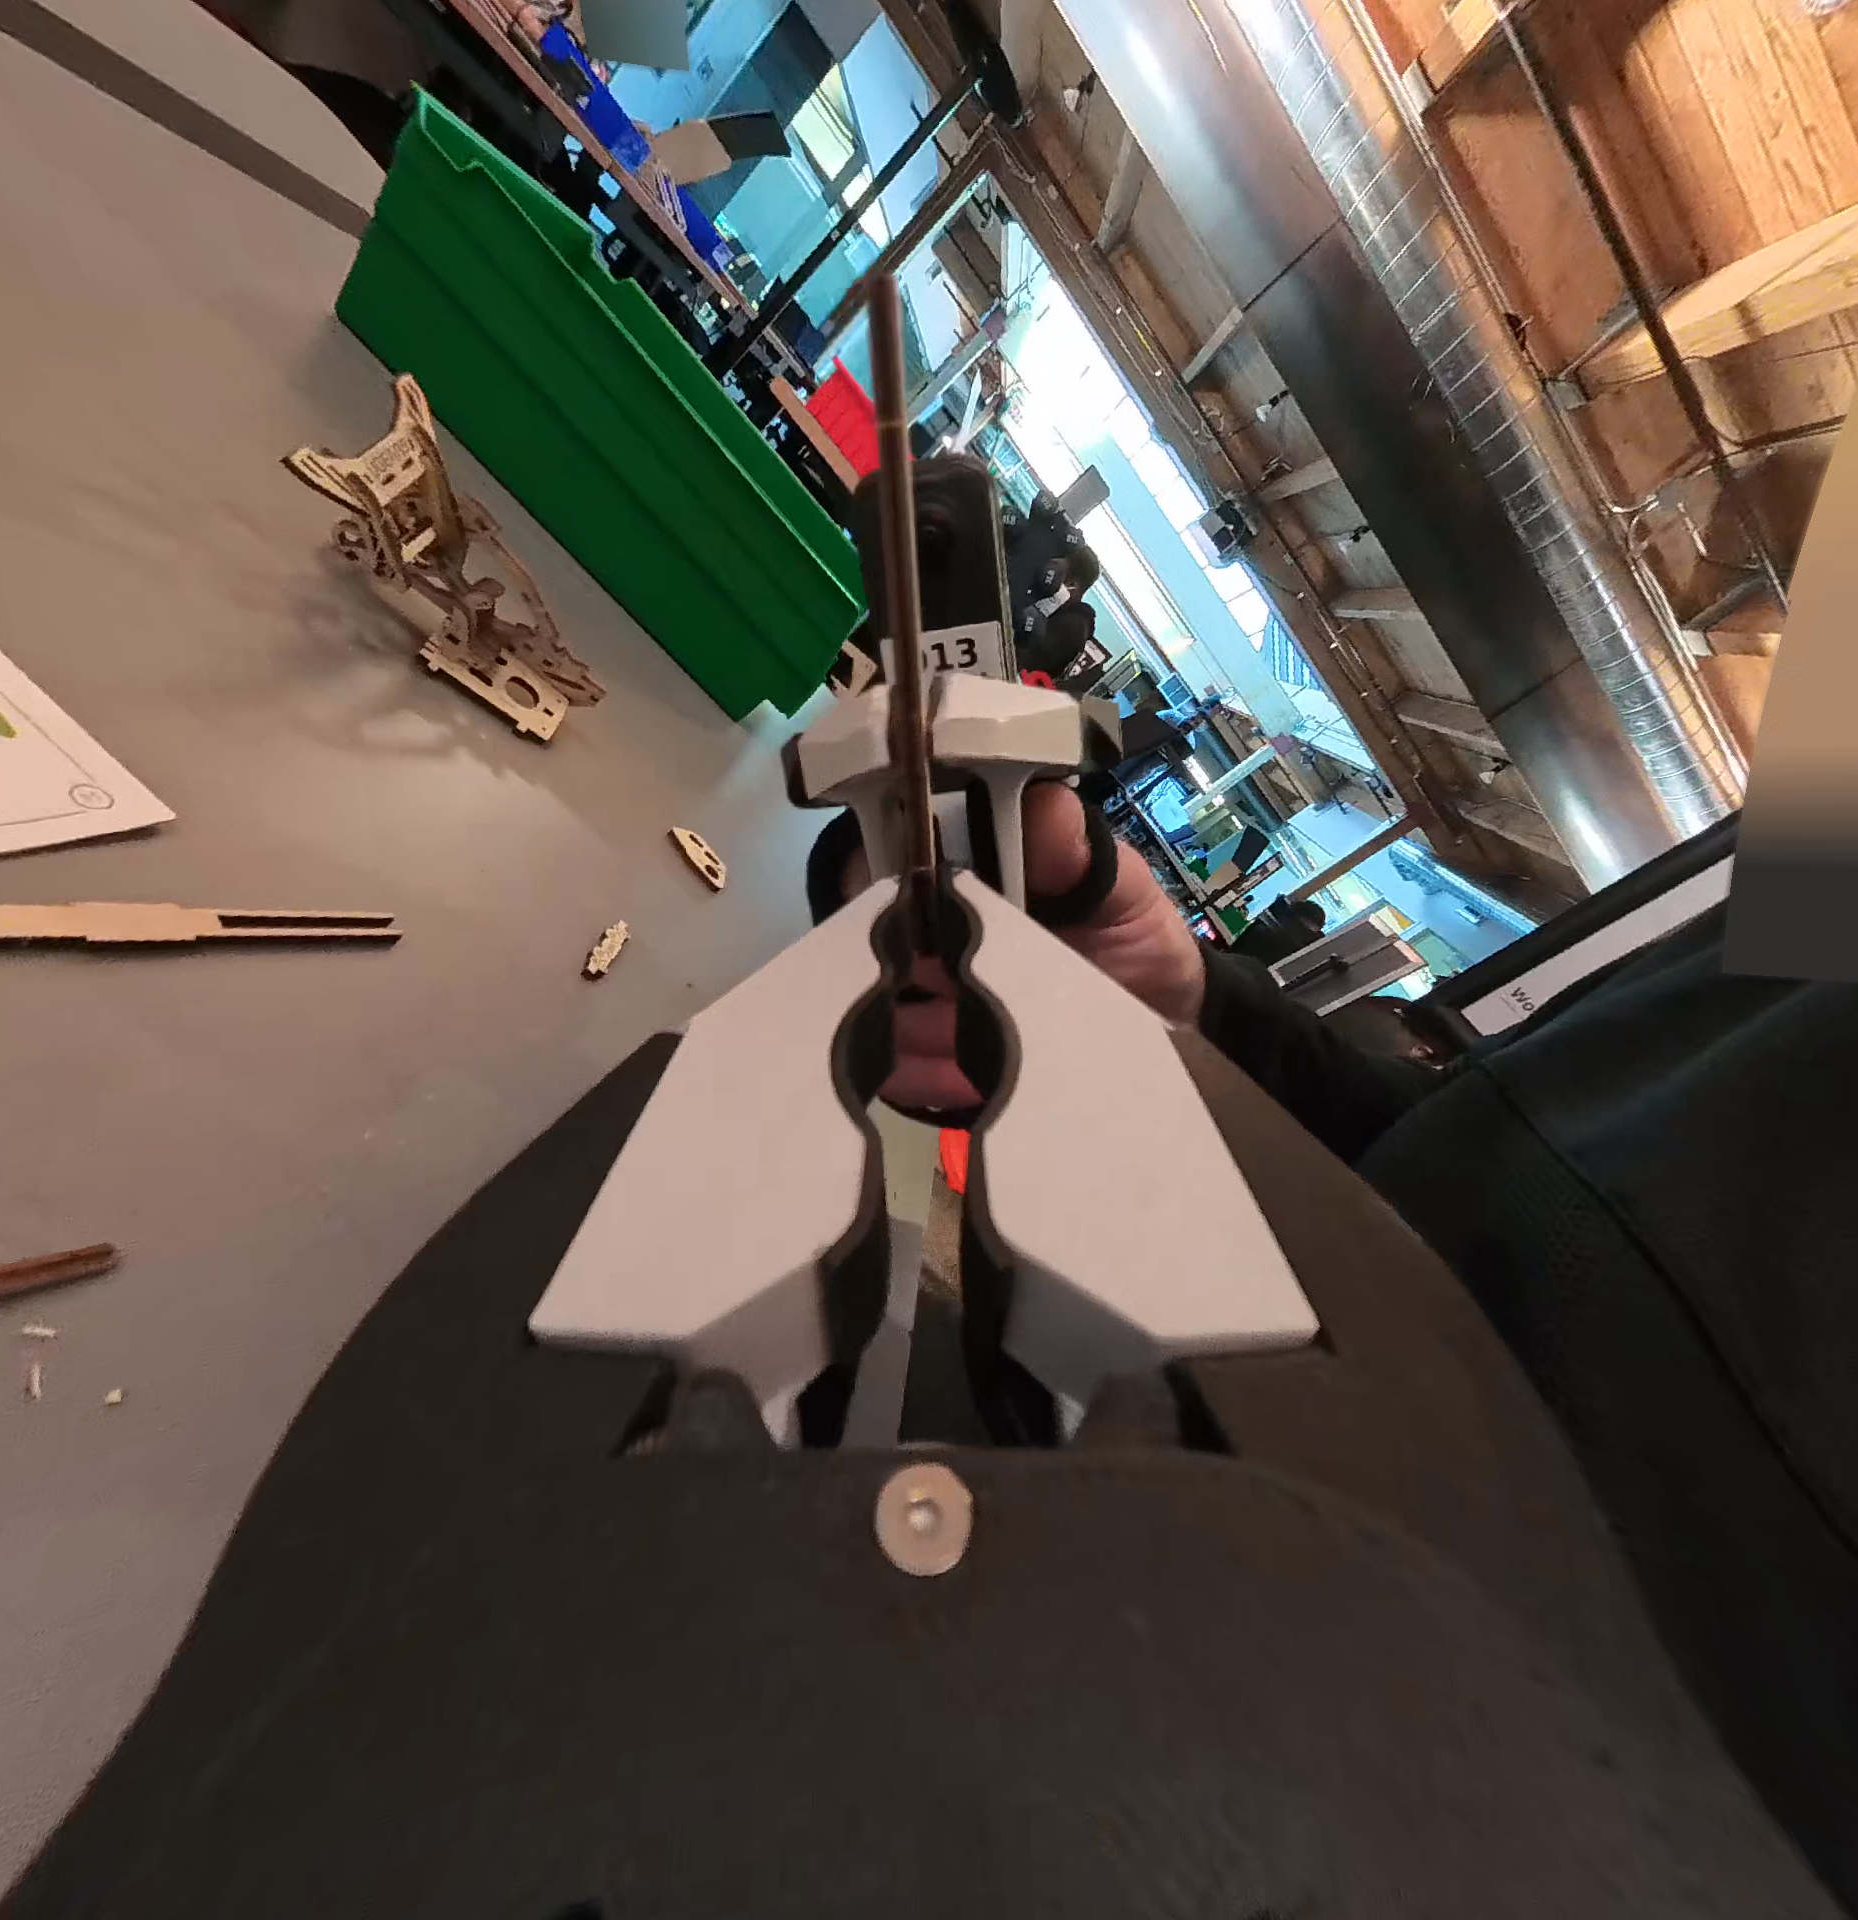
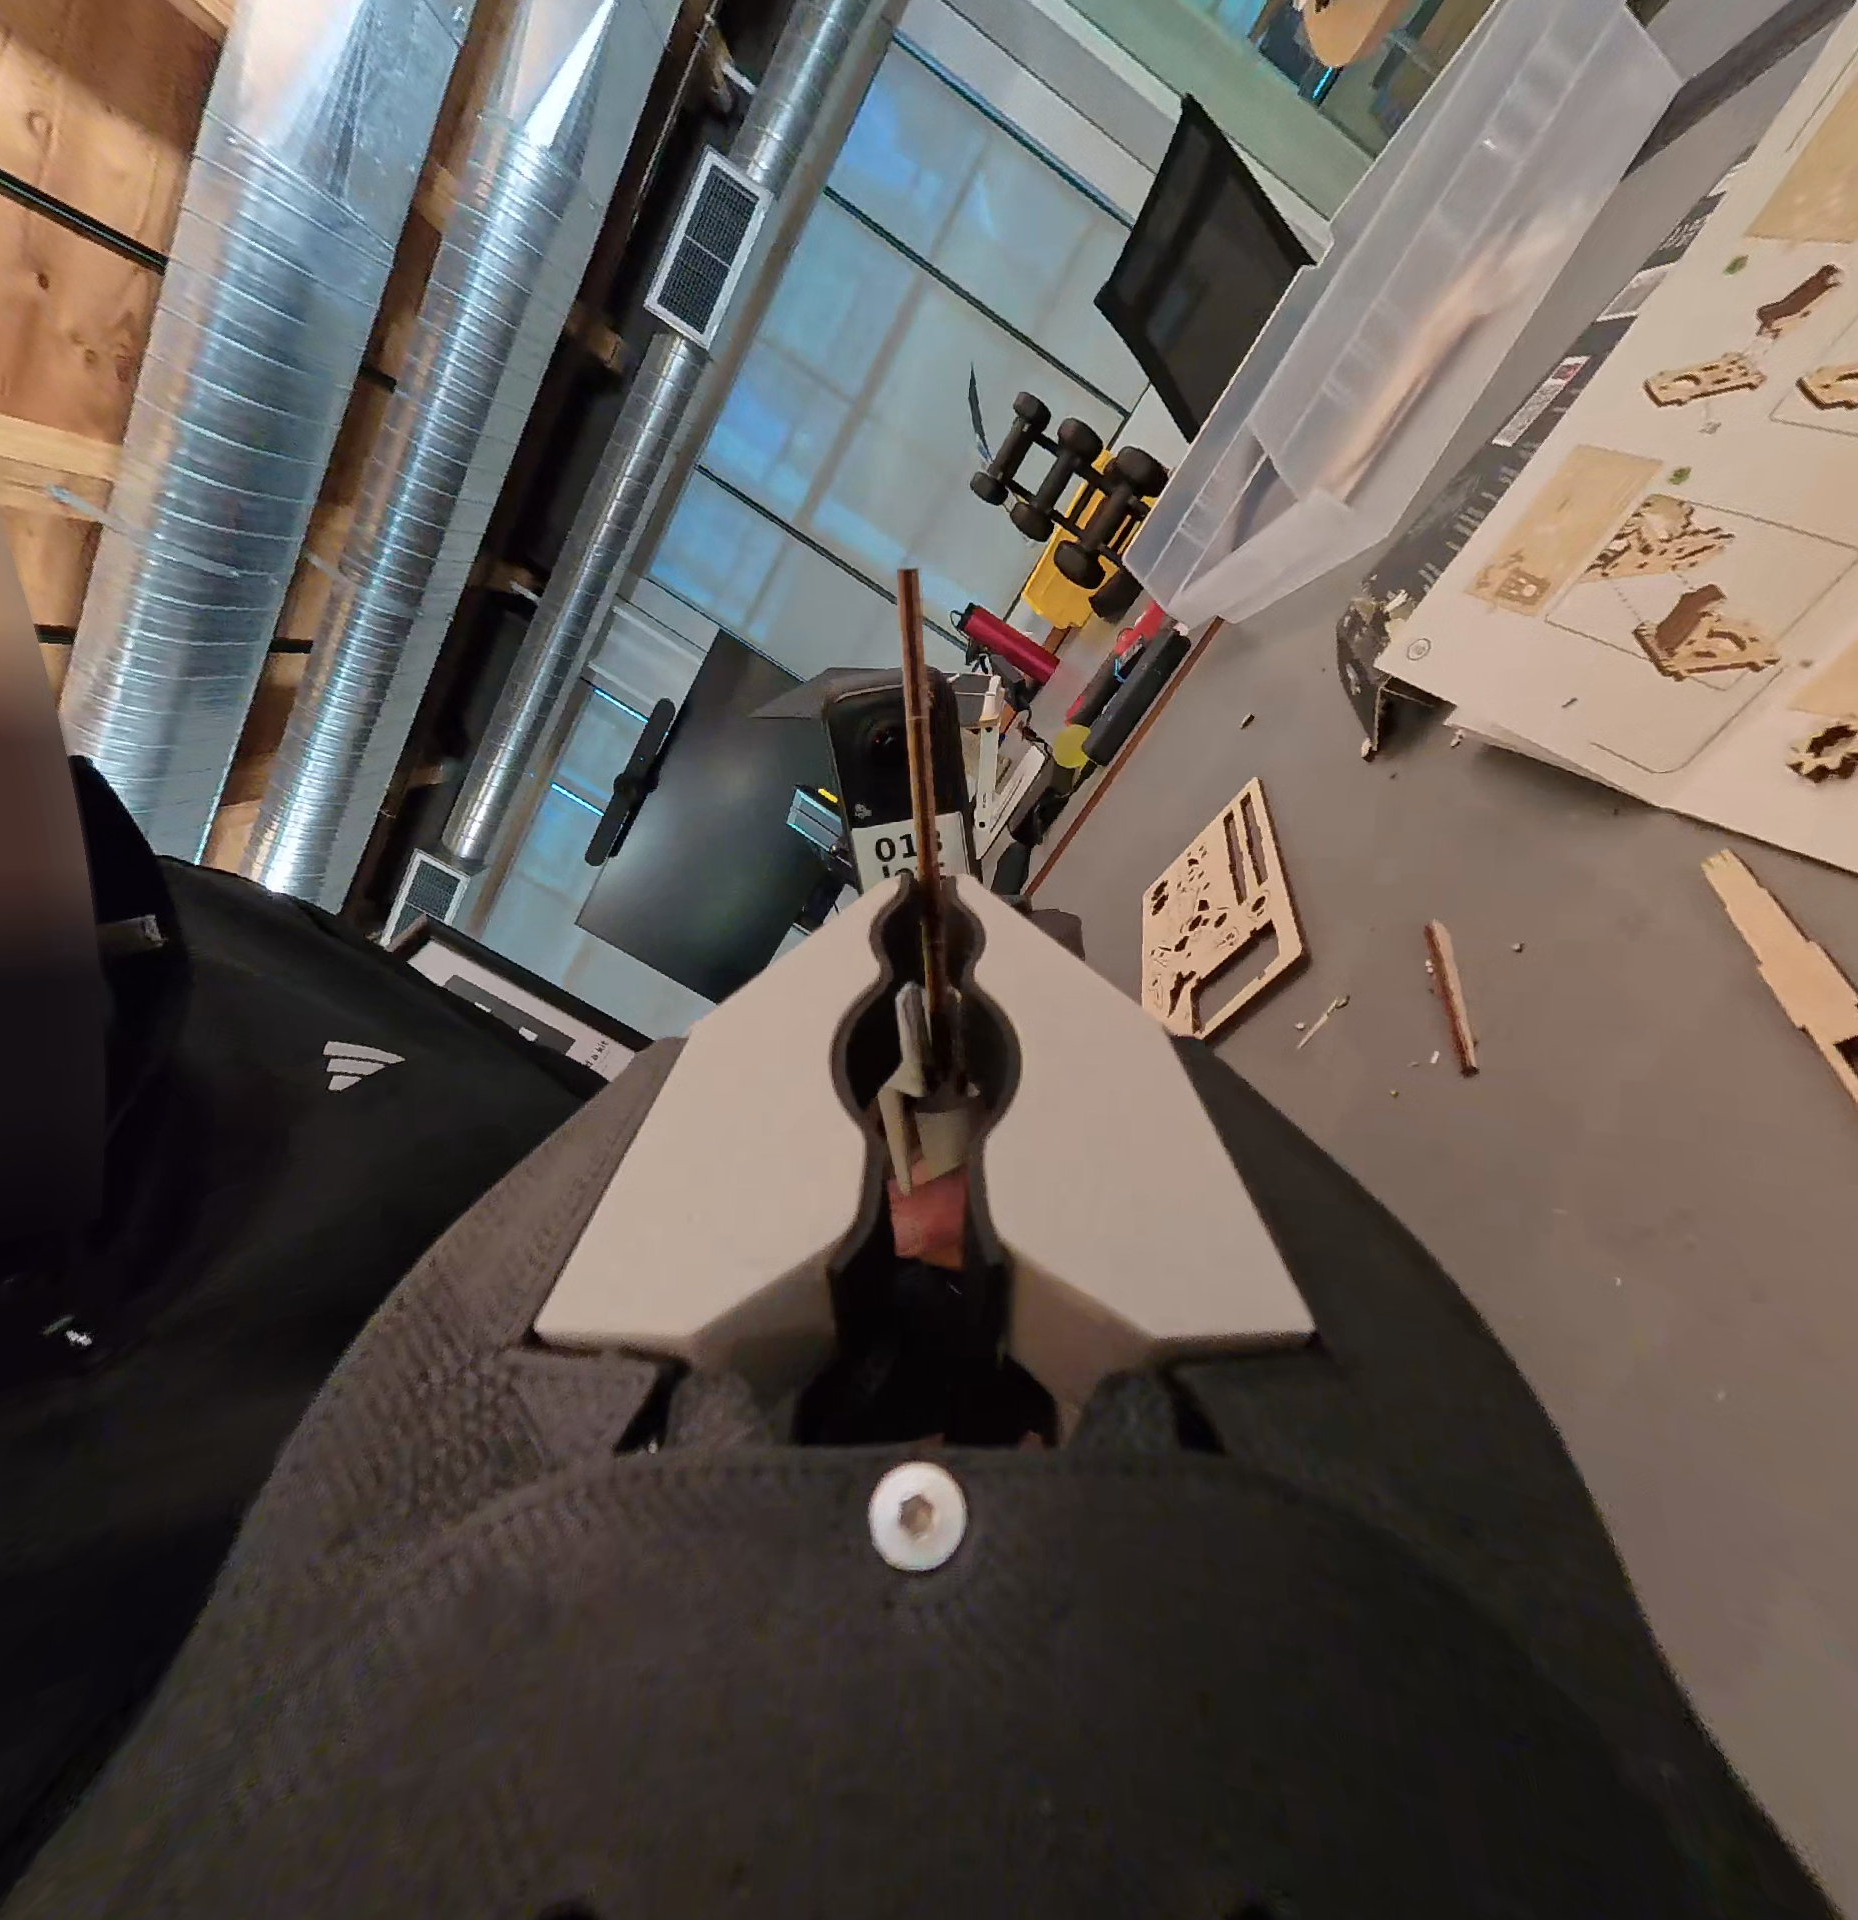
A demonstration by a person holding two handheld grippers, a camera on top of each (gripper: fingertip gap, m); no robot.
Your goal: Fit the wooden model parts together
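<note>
A thin dark wooden stick (image 1: 897,582) stands upright, edge-on, between my two grippers, which face each other above the grey table (image 1: 229,1091). My left gripper (image 1: 925,888) is shut on the stick's near end. In the left wrist view my right gripper (image 1: 920,769), in a person's hand, also grips the stick just beyond my tips. In the right wrist view my right gripper (image 2: 930,883) is shut on the same stick (image 2: 917,707), and the left gripper's camera body (image 2: 883,769) shows right behind it.
A partly built wooden model (image 1: 457,582) stands by a green bin (image 1: 592,416). A slotted strip (image 1: 177,923), small loose pieces (image 1: 696,857) and an instruction sheet (image 1: 31,758) lie nearby. A punched-out wooden sheet (image 2: 1221,925), a loose stick (image 2: 1452,997) and a clear bin (image 2: 1424,312) show in the right wrist view. My two grippers' fingertips are within a few centimetres of each other.
</note>
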